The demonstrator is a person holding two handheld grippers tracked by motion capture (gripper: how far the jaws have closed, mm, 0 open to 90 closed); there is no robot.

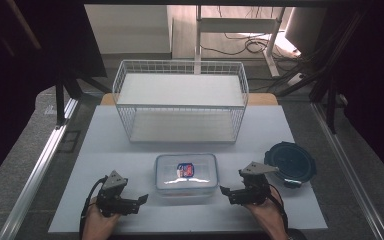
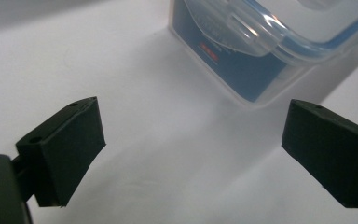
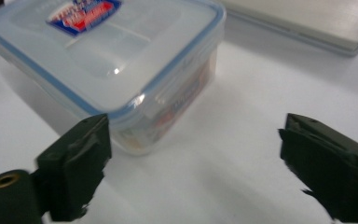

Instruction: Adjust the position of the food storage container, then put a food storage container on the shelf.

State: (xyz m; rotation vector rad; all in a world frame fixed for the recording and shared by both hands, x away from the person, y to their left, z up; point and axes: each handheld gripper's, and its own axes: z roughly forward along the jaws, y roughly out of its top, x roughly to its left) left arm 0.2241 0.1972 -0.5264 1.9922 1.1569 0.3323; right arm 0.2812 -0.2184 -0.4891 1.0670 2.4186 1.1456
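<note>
A clear rectangular food container (image 1: 186,172) with a blue-sealed snap lid and a red and blue label stands at the front middle of the white table (image 1: 105,160). My left gripper (image 1: 142,200) lies to its left, pointing toward it, jaws open and empty. In the left gripper view the gripper (image 2: 193,154) has its jaws wide apart, with the container (image 2: 256,60) beyond them. My right gripper (image 1: 223,190) sits just right of the container, also open. In the right gripper view the gripper (image 3: 193,163) holds nothing, and the container (image 3: 116,60) is close by its left jaw.
A white wire basket (image 1: 180,106) stands behind the container at the table's back middle. A round dark container with a lid (image 1: 290,162) sits at the right, close behind my right hand. Bare table surface lies on the left side.
</note>
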